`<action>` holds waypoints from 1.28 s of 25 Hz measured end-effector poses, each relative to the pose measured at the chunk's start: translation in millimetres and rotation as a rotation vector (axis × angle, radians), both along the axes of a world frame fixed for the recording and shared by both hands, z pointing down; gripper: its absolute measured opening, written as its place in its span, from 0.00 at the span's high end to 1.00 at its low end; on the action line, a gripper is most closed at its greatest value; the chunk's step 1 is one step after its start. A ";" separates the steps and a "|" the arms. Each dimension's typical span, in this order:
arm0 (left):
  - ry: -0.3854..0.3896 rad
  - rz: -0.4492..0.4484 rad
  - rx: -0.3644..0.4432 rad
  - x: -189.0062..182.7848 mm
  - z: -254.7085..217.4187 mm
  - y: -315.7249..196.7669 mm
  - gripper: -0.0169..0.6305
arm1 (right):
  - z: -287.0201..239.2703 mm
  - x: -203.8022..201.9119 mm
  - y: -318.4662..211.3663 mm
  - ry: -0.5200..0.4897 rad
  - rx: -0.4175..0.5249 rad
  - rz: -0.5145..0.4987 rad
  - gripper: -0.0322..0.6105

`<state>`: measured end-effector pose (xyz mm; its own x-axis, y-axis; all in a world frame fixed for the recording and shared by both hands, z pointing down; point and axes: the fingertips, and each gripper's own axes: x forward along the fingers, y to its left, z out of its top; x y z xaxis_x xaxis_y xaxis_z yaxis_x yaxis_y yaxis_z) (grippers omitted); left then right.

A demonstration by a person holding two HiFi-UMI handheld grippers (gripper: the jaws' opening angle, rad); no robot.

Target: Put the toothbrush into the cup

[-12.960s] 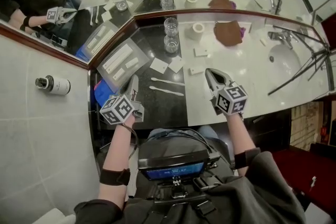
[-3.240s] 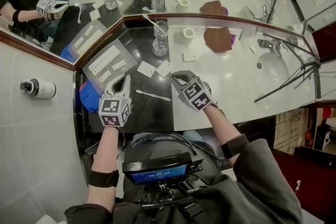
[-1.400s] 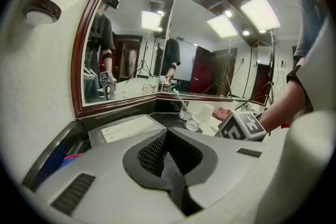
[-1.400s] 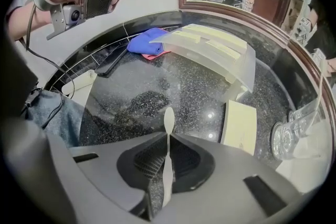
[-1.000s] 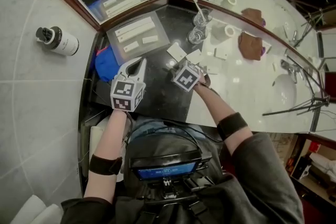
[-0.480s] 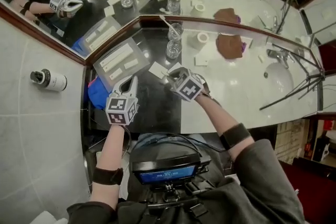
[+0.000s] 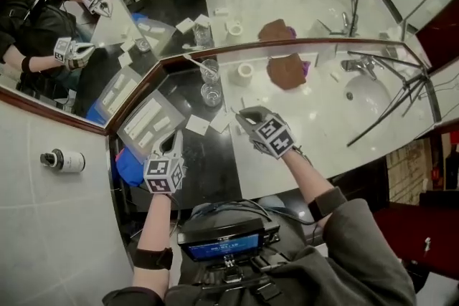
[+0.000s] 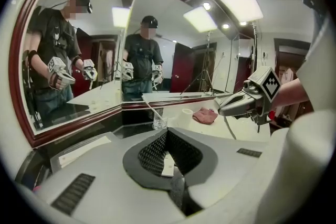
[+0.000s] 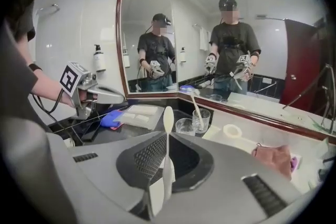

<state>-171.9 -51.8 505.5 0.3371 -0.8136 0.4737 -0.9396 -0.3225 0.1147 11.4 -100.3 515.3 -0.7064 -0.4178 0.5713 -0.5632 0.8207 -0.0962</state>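
Observation:
My right gripper (image 7: pixel 245 115) is shut on a white toothbrush (image 9: pixel 168 134), which stands upright between its jaws above the counter. Ahead of it stand two clear glass cups. The nearer cup (image 9: pixel 185 126) (image 7: pixel 211 94) is empty. The farther cup (image 9: pixel 200 119) (image 7: pixel 210 71) holds another white toothbrush that leans to the left. My left gripper (image 7: pixel 174 138) hovers over the dark counter at the left, shut with nothing in it. In the left gripper view, the right gripper (image 8: pixel 227 109) shows at the right, with the farther cup (image 8: pixel 159 123) ahead by the mirror.
A clear tray of white sachets (image 7: pixel 150 122) and a blue cloth (image 7: pixel 128 165) lie at the left. White cards (image 7: pixel 197 124), a white ring (image 7: pixel 245 72) and a brown cloth (image 7: pixel 287 70) lie around the cups. A sink (image 7: pixel 366 93) with a tap is at the right. Mirrors back the counter.
My right gripper has risen from the dark counter with the toothbrush, which no longer lies there. The left gripper has shifted a little. The head view has swung.

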 end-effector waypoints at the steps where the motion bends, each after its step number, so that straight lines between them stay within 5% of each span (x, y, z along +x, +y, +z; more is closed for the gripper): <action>1: 0.001 0.004 -0.002 2.6 0.3 -1.1 0.97 | -2.8 11.8 -4.2 -0.032 0.021 0.036 0.90; 12: 0.003 0.022 -0.022 21.2 5.0 -1.2 0.97 | -41.0 88.3 -27.3 -0.350 0.118 0.326 0.90; 32: 0.021 0.007 0.008 27.2 24.4 -80.3 0.97 | -49.9 -34.3 -135.9 -0.568 0.167 0.256 0.90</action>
